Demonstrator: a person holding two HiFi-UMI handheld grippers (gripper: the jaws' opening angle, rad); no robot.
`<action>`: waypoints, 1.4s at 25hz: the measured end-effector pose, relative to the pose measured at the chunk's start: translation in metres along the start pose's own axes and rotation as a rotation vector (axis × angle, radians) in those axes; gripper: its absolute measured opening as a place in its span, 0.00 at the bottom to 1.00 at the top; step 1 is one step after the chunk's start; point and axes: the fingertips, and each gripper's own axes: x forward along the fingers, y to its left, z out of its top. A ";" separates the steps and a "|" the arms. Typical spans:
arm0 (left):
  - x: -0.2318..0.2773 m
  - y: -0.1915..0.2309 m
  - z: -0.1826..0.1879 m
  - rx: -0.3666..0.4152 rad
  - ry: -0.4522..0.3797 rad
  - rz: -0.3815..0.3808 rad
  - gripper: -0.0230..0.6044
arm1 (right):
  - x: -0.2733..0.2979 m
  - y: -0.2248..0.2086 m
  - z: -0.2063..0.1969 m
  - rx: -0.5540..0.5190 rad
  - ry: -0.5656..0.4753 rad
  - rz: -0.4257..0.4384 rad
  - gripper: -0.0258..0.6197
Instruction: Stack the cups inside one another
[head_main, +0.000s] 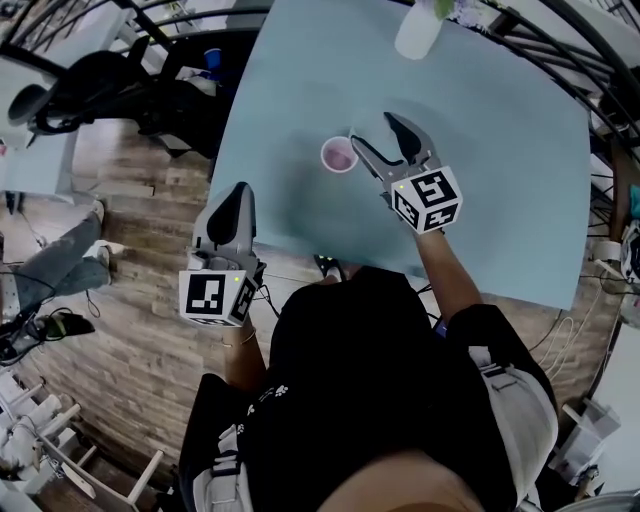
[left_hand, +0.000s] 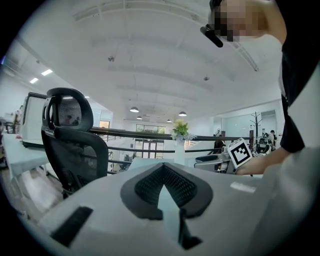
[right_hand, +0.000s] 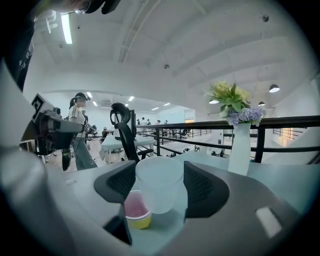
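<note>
Pale blue table in open office, vase at far edge. You pinched clear cup in right gripper, held just beside pink-lined cup, probably for nesting. Left gripper hung off table edge, jaws pressed together, empty.

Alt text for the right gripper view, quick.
The right gripper grips a clear cup between its jaws; lower left, a pink cup nested in a yellow cup sits on the pale blue table. A vase of flowers stands at right.
</note>
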 end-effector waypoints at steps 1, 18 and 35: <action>-0.003 0.002 -0.001 -0.004 -0.002 0.007 0.01 | 0.003 0.005 0.001 -0.002 -0.001 0.011 0.52; -0.021 0.025 -0.005 -0.015 0.017 0.082 0.01 | 0.030 0.045 -0.023 0.008 0.055 0.121 0.52; -0.026 0.033 -0.010 -0.019 0.033 0.112 0.01 | 0.042 0.054 -0.064 -0.035 0.174 0.146 0.52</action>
